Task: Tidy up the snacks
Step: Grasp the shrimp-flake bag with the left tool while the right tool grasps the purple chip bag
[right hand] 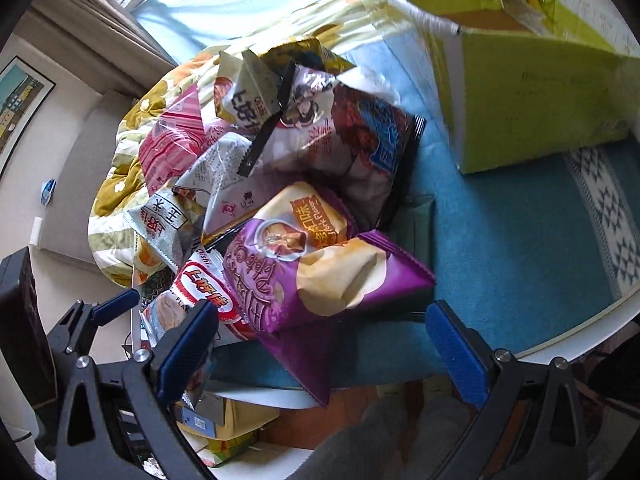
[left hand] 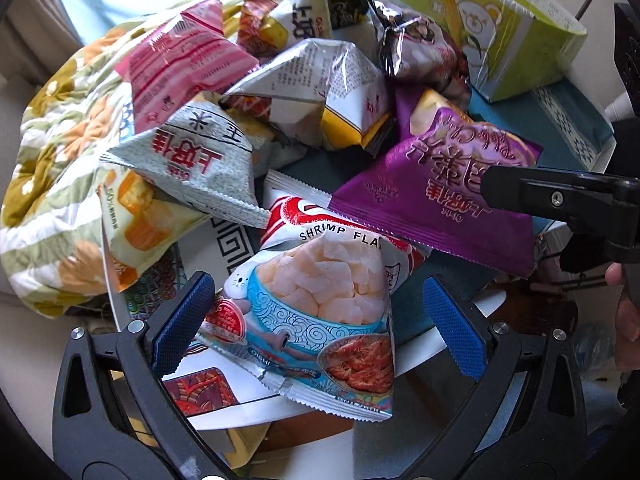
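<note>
Left gripper gaping around shrimp bag; right gripper gaping, purple bag possibly untouched; pile overlapping, box cropped.

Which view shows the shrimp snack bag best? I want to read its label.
The left wrist view: the shrimp snack bag lies face-up between the open fingers, its lettering readable. The right wrist view shows only its red-and-white top edge.

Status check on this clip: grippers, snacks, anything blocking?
Left gripper open around shrimp chips bag. Right gripper open at purple chips bag. Green box untouched. Snacks piled, overlapping.
</note>
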A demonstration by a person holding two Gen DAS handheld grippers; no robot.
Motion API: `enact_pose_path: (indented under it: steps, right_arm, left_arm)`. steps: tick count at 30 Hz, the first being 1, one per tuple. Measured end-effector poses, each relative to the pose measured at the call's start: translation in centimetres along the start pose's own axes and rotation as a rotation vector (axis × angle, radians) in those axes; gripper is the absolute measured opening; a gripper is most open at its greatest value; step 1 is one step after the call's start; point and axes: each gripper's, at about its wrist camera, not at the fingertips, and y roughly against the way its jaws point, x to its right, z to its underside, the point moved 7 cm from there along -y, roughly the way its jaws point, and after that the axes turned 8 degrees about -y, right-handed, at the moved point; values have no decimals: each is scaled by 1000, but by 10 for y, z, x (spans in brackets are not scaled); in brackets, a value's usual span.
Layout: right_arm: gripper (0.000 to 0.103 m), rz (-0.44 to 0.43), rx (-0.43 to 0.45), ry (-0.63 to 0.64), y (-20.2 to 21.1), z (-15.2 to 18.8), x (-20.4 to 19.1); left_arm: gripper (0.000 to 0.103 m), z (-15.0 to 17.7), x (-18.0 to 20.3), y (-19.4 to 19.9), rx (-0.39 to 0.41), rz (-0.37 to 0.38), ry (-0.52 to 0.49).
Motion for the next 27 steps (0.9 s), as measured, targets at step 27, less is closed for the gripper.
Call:
enact_pose_path:
  steps: [27]
  right_arm:
    - [67,-80,15,-101,-28,-11,9]
  left_arm:
    - [72,5,20,-17,-26,59,-96]
